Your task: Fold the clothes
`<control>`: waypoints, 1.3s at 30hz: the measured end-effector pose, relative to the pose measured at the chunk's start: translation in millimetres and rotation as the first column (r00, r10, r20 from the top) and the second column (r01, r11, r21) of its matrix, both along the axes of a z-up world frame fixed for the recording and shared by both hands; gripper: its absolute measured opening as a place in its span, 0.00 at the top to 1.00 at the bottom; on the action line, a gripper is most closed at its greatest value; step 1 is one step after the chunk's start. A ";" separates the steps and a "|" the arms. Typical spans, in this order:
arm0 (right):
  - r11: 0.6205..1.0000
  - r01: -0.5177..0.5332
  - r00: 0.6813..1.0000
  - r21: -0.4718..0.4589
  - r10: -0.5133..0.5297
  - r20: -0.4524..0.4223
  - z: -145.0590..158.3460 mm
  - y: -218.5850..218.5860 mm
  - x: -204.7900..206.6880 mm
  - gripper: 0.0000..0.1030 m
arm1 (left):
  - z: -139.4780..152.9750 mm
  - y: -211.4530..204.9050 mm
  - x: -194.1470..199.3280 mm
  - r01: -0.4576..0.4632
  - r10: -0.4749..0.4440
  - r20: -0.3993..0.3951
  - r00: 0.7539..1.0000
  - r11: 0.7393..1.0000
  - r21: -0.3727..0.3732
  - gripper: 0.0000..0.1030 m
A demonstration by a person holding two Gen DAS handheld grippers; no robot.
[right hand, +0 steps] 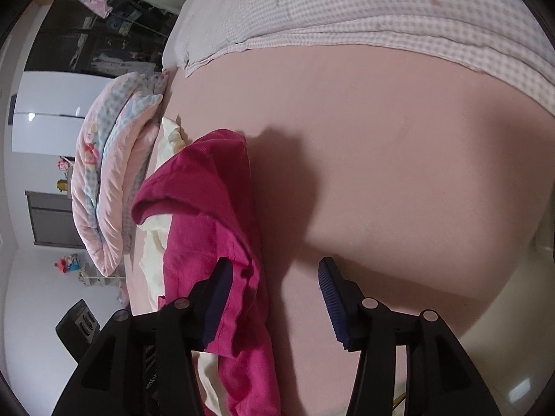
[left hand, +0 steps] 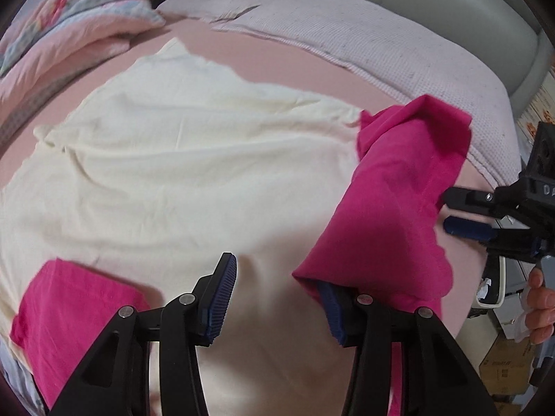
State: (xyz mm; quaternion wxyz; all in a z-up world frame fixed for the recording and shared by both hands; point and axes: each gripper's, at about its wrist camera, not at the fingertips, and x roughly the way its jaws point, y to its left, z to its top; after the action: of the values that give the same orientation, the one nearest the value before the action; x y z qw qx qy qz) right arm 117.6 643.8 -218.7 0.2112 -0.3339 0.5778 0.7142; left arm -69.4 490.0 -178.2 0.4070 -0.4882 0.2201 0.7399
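A cream garment point(left hand: 180, 159) with magenta sleeves lies spread on the pink bed sheet point(left hand: 284, 69). One magenta sleeve point(left hand: 399, 208) is folded inward on the right; the other magenta sleeve point(left hand: 66, 315) lies flat at lower left. My left gripper point(left hand: 275, 301) stands open over the cream body, and the folded sleeve's edge drapes over its right fingertip. My right gripper point(left hand: 445, 211) comes in from the right, open, at that sleeve's outer edge. In the right wrist view the right gripper point(right hand: 274, 294) is open, with the magenta sleeve point(right hand: 208, 215) lying against its left finger.
A checked pale-pink blanket point(left hand: 364, 41) is bunched along the far side of the bed. A folded pink and blue quilt point(left hand: 76, 17) lies at the far left. A hand point(left hand: 541, 308) holds the right gripper near the bed's edge. Bare pink sheet point(right hand: 399, 173) spreads to the right.
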 end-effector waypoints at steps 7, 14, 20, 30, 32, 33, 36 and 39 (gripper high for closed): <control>0.990 -0.104 0.993 0.098 0.097 0.071 17.3 0.9 -23.9 0.50 | -9.5 -7.7 -1.5 -0.010 0.010 0.033 0.999 1.000 -0.007 0.57; 0.916 -0.296 0.934 0.269 0.219 0.281 47.1 0.2 -61.3 0.50 | -13.3 -6.7 4.5 0.015 -0.015 0.029 0.999 1.000 -0.020 0.57; 0.889 -0.391 0.867 0.239 0.268 0.420 51.4 8.9 -85.3 0.50 | -15.7 -7.3 4.1 0.027 -0.026 0.042 0.999 0.999 -0.020 0.57; 0.801 -0.496 0.856 0.336 0.387 0.343 61.0 -18.7 -101.4 0.51 | -9.4 -21.1 2.4 0.033 -0.036 0.088 0.995 0.999 0.040 0.57; 0.787 -0.515 0.846 0.340 0.402 0.351 61.6 -20.5 -101.6 0.53 | -6.1 -21.1 5.4 0.042 -0.046 0.079 0.996 0.998 0.046 0.57; 0.779 -0.523 0.841 0.346 0.406 0.356 62.2 -21.5 -101.7 0.57 | -4.4 -21.1 6.8 0.047 -0.050 0.074 0.996 0.998 0.049 0.57; 0.768 -0.536 0.834 0.352 0.415 0.364 63.3 -23.9 -102.8 0.79 | 0.6 -21.0 11.2 0.061 -0.064 0.060 0.996 0.996 0.059 0.57; 0.779 -0.529 0.838 0.336 0.419 0.348 62.3 -21.4 -105.4 0.89 | 5.3 -19.9 15.4 0.080 -0.084 0.048 0.995 0.994 0.068 0.56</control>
State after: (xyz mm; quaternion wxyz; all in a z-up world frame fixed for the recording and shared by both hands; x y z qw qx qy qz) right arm 12.2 622.4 -156.4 0.1619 -0.5048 0.2749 0.8021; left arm -54.0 470.1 -172.9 0.4583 -0.4837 0.2050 0.7169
